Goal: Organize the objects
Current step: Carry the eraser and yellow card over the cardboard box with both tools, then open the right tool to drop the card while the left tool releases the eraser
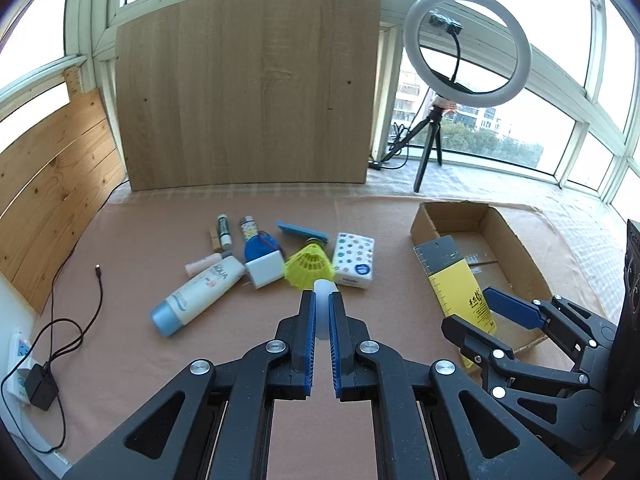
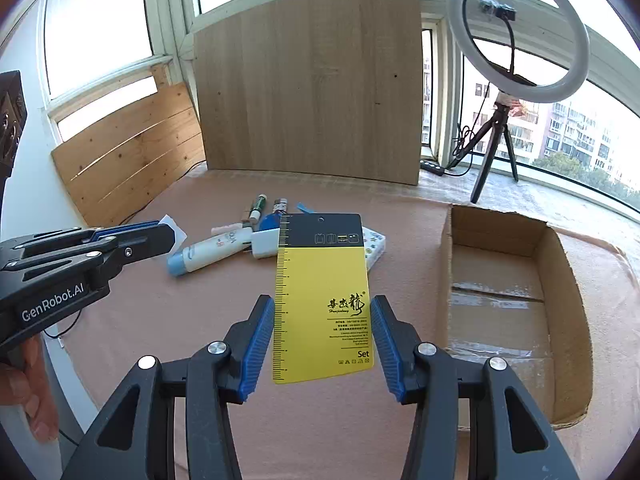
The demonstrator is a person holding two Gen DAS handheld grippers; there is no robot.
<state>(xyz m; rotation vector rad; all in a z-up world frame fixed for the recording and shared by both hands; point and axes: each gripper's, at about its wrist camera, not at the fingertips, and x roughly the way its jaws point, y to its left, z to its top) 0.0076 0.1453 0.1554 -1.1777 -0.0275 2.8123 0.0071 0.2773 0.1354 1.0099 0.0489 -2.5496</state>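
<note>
My left gripper [image 1: 321, 296] is shut on a small white translucent piece [image 1: 322, 314], held above the pink cloth. My right gripper [image 2: 322, 302] is shut on a yellow-and-black card pack [image 2: 322, 304], its pads on the card's two long edges. It holds the card upright in the air, left of the open cardboard box [image 2: 560, 264]. On the cloth behind lies a pile: a white lotion tube [image 1: 200, 292], a white charger [image 1: 264, 270], a yellow shuttlecock [image 1: 310, 268], a tissue pack [image 1: 354, 258] and several small tubes.
A wooden board [image 1: 248, 92] leans on the window at the back, and slatted wood [image 1: 52, 184] lines the left. A ring light on a tripod [image 1: 466, 44] stands back right. A power strip with a black plug and cable [image 1: 28, 372] lies at the cloth's left edge.
</note>
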